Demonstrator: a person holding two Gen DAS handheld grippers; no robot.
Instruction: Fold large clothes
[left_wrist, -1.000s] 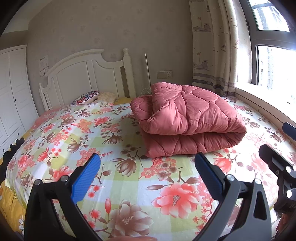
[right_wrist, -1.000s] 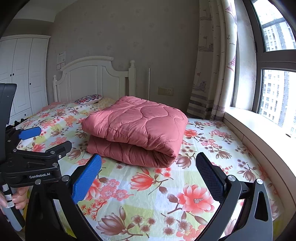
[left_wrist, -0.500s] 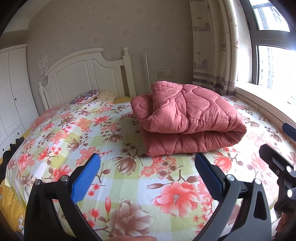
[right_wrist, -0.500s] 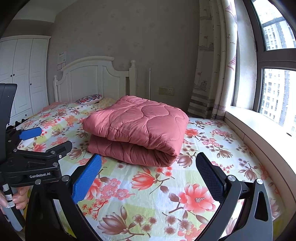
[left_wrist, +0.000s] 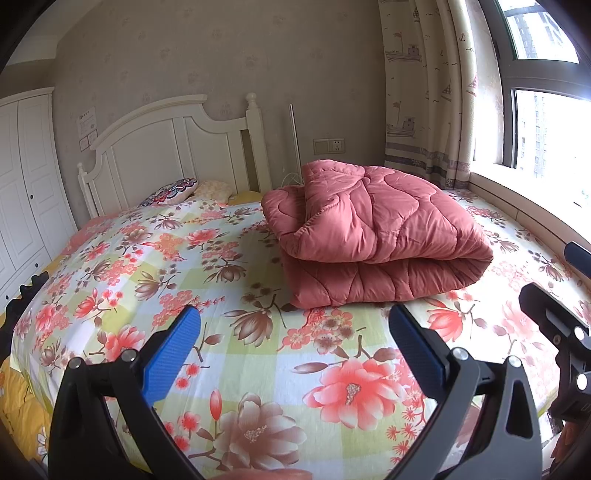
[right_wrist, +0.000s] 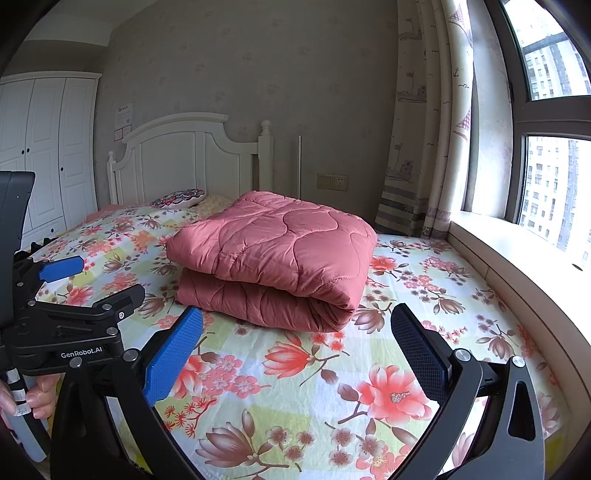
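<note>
A pink quilted comforter (left_wrist: 373, 232) lies folded in a thick stack on the floral bed sheet (left_wrist: 229, 280), toward the window side. It also shows in the right wrist view (right_wrist: 273, 254). My left gripper (left_wrist: 295, 339) is open and empty, held over the foot of the bed, short of the comforter. My right gripper (right_wrist: 295, 343) is open and empty too, likewise short of the comforter. The left gripper's body shows in the right wrist view (right_wrist: 66, 321), held by a hand.
A white headboard (left_wrist: 173, 155) and pillows (left_wrist: 173, 190) are at the far end. A white wardrobe (left_wrist: 22, 192) stands on the left. A window ledge (right_wrist: 517, 266) and curtain (right_wrist: 428, 147) run along the right.
Both views have shifted very slightly; the comforter and both open grippers stay as they were.
</note>
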